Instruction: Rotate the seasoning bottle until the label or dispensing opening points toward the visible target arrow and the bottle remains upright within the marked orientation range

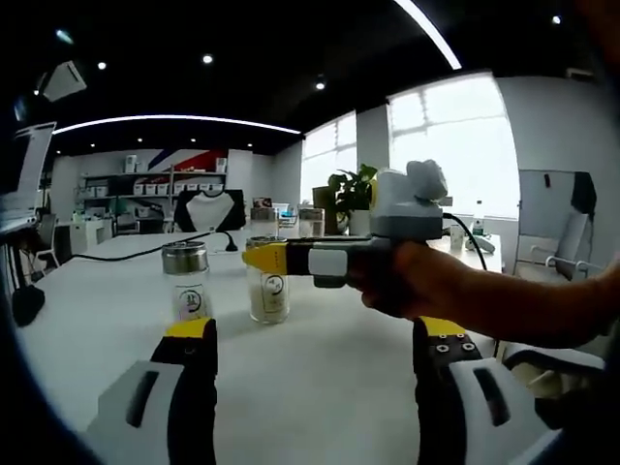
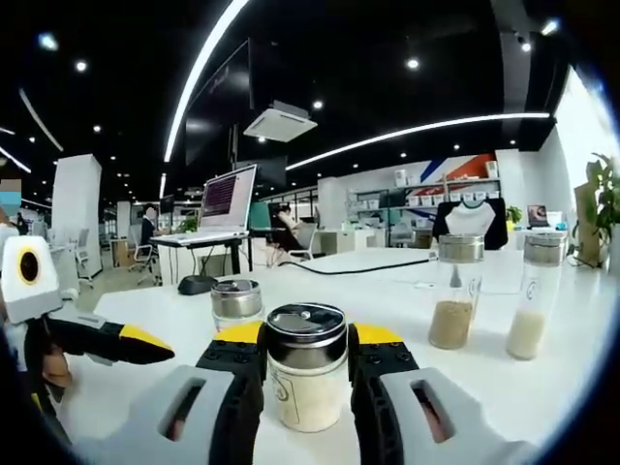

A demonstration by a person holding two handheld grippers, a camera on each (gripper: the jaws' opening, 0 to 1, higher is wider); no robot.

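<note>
The seasoning bottle [image 2: 304, 383], clear with pale grains and a shiny metal lid, stands upright on the white table [image 2: 407, 281]. My right gripper [image 2: 305, 335] is shut on it, one jaw pressed to each side. In the left gripper view the same bottle [image 1: 267, 291] stands mid-table with the right gripper [image 1: 291, 259] reaching it from the right, held by a hand [image 1: 417, 281]. My left gripper [image 1: 315, 334] hangs open above the near table with nothing between its jaws. It also enters the right gripper view as the left gripper [image 2: 102, 339], low at the left.
Other jars stand on the table: a metal-lidded one [image 1: 186, 281] left of the held bottle, a short one [image 2: 235, 302] just behind it, and two tall ones [image 2: 457, 295] [image 2: 536, 295] to the right. A black cable [image 2: 368, 268] crosses the far tabletop. A chair [image 1: 567, 242] stands at the right.
</note>
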